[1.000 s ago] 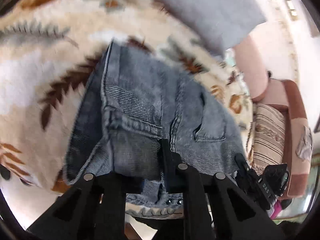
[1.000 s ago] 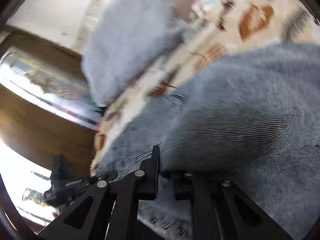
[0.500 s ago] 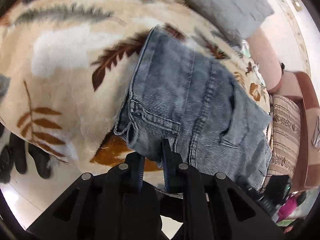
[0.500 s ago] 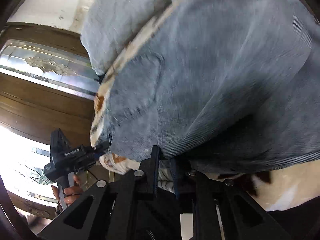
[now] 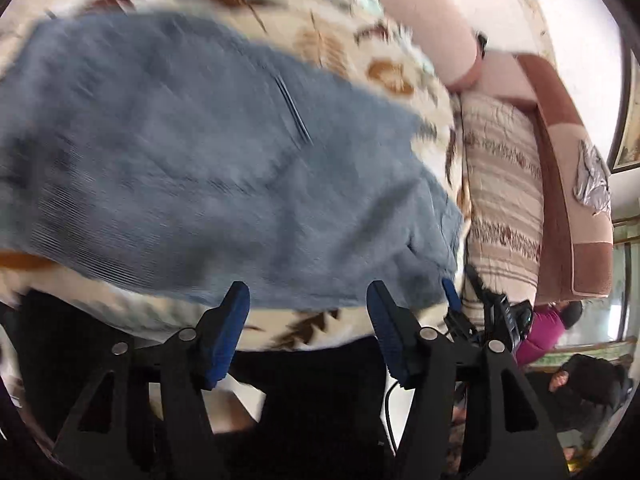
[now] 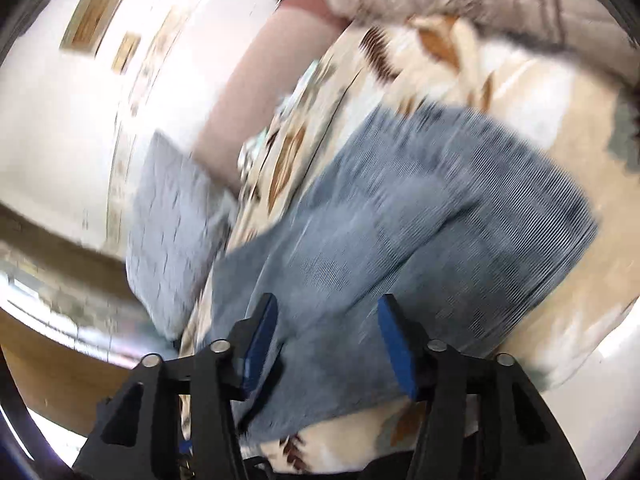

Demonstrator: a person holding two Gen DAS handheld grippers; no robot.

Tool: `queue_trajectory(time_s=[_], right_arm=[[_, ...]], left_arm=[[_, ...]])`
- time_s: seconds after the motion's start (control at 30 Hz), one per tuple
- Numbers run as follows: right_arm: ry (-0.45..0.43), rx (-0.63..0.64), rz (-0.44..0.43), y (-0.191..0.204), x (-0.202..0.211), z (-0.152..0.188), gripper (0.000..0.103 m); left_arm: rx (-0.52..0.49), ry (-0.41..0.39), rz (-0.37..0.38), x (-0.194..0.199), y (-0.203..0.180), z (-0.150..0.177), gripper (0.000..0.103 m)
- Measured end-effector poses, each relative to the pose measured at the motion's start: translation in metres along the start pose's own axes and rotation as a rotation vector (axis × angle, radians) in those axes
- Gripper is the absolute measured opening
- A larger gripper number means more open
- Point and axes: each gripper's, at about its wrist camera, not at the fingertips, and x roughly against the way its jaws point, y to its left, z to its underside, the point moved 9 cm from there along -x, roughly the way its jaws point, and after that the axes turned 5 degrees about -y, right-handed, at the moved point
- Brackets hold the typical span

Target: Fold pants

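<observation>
Left gripper [image 5: 307,308] first: jaws spread wide, nothing between them, blue pads bare. Right ahead of its tips, and spreading up and to the left of it, lie the pants [image 5: 208,152], blue-grey corduroy/denim, lying flat-ish as a folded stack on the blanket [image 5: 352,46]. Near edge of the fabric sits just past the fingertips, not touching afaict. Off to the right of that gripper you can see the other tool's black body poking in by the pants' corner.

Right gripper [image 6: 326,336]: also let go, jaws apart, empty. Pants [image 6: 420,232] are directly in front and partly under it, running away up and to the right. Both views are pretty motion-blurred so seams/pockets are hard to read, tbh.

Handling guess: soft but thick cloth, some weight, floppy, not slippery, nothing breakable. Layers will slide over each other if you only pinch the top one. If another fold is needed I'd grab at the near corners/hem edge, thru all layers, one gripper per corner.

Surface: plush cream blanket w/ brown leaf print, squishy, so edges sink in a bit. Room: a grey pillow [image 6: 172,232] to the left of the right gripper, a striped cushion [image 5: 504,184] and pink-brown sofa arm [image 5: 568,184] right of the left one, white wall w/ framed pics [image 6: 94,20].
</observation>
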Motion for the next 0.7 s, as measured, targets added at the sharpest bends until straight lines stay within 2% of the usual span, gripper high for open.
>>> queue_trajectory(time_s=[0.13, 0.33, 0.43, 0.6, 0.7], right_arm=[[-0.004, -0.059, 0.006, -0.018, -0.009, -0.015, 0.058], [0.001, -0.129, -0.027, -0.037, -0.028, -0.021, 0.058], [-0.009, -0.140, -0.052, -0.041, -0.027, -0.025, 0.058], [-0.009, -0.117, -0.051, -0.041, -0.027, -0.026, 0.058], [-0.005, -0.115, -0.059, -0.038, -0.027, -0.029, 0.058]], left_arm=[[0.067, 0.059, 0.004, -0.017, -0.002, 0.024, 0.060], [0.173, 0.007, -0.023, -0.018, 0.006, 0.015, 0.061], [0.189, 0.017, -0.050, -0.032, 0.000, 0.015, 0.067], [0.205, 0.064, -0.090, -0.058, -0.009, 0.024, 0.067], [0.241, 0.046, -0.097, -0.058, -0.012, 0.018, 0.067]])
